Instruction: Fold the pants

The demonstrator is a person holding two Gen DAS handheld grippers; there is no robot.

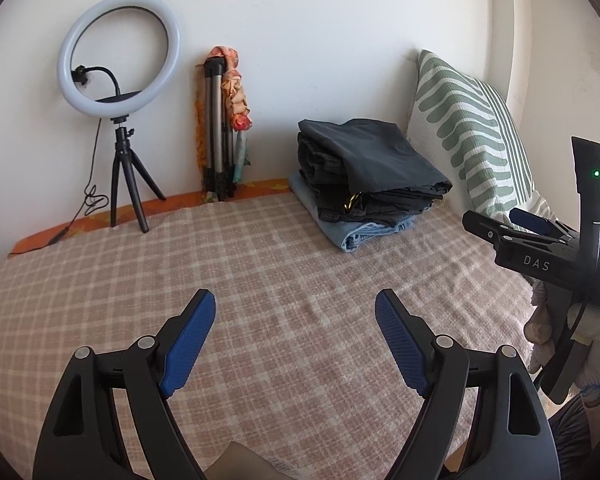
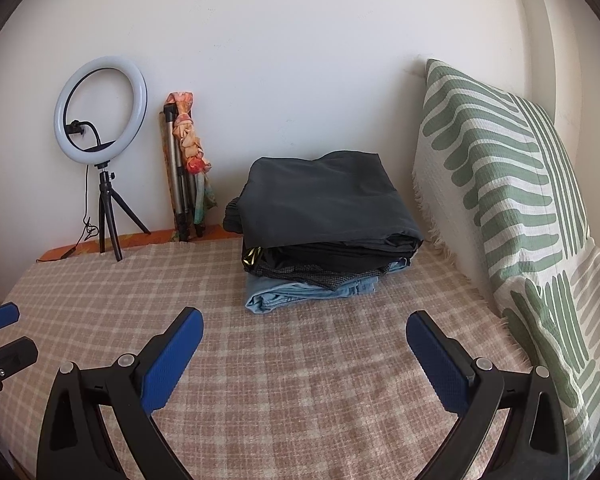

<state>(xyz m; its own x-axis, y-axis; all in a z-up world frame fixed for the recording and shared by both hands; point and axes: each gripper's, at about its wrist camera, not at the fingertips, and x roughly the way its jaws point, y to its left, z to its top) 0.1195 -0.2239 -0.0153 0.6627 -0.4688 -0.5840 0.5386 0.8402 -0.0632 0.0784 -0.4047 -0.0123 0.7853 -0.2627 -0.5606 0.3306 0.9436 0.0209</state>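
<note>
A stack of folded pants lies at the far side of the checked bedspread, dark grey pairs on top and a light blue denim pair at the bottom. My left gripper hovers open over bare bedspread, well short of the stack, with nothing between its blue pads. My right gripper is also open and empty, a little in front of the stack. In the left wrist view the right gripper shows at the right edge, held by a gloved hand.
A green-and-white patterned pillow leans on the wall right of the stack. A ring light on a small tripod and a folded tripod with an orange cloth stand at the back left.
</note>
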